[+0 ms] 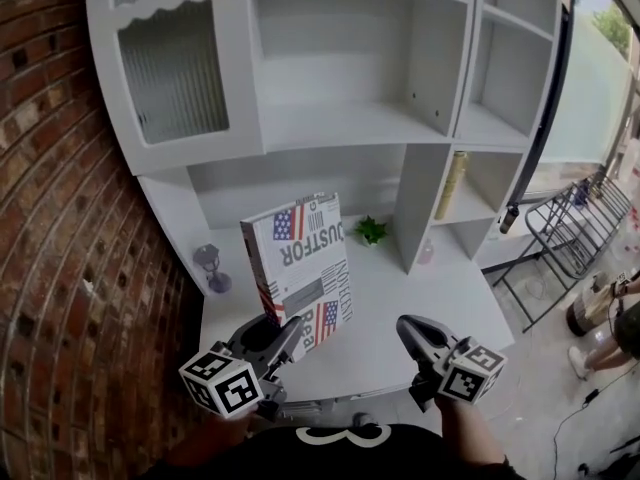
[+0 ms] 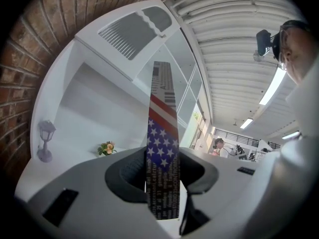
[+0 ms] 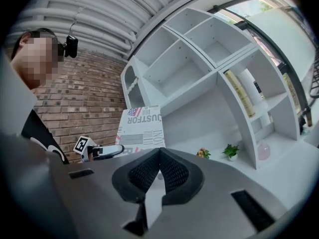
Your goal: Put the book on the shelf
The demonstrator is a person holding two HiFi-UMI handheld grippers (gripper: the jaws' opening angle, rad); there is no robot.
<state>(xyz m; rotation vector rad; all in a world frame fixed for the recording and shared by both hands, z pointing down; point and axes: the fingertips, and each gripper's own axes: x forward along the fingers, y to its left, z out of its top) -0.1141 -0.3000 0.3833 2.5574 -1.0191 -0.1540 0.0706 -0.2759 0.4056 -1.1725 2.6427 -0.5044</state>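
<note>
A book (image 1: 302,264) with a flag-patterned cover stands upright over the white counter (image 1: 420,313), held at its lower corner by my left gripper (image 1: 283,340). In the left gripper view the book's spine (image 2: 162,148) runs up between the jaws, which are shut on it. My right gripper (image 1: 412,336) hovers at the counter's front right, empty, with its jaws shut; in its own view the pads (image 3: 172,171) touch at the tip. The book (image 3: 140,132) and the left gripper (image 3: 102,152) show to its left. The white shelf unit (image 1: 350,118) rises behind.
A small lantern (image 1: 210,266) stands at the counter's left, a little green plant (image 1: 371,230) at the back, a pink jar (image 1: 427,252) beside the divider. A tall gold book (image 1: 452,184) stands in a right-hand cubby. A brick wall (image 1: 60,218) is on the left.
</note>
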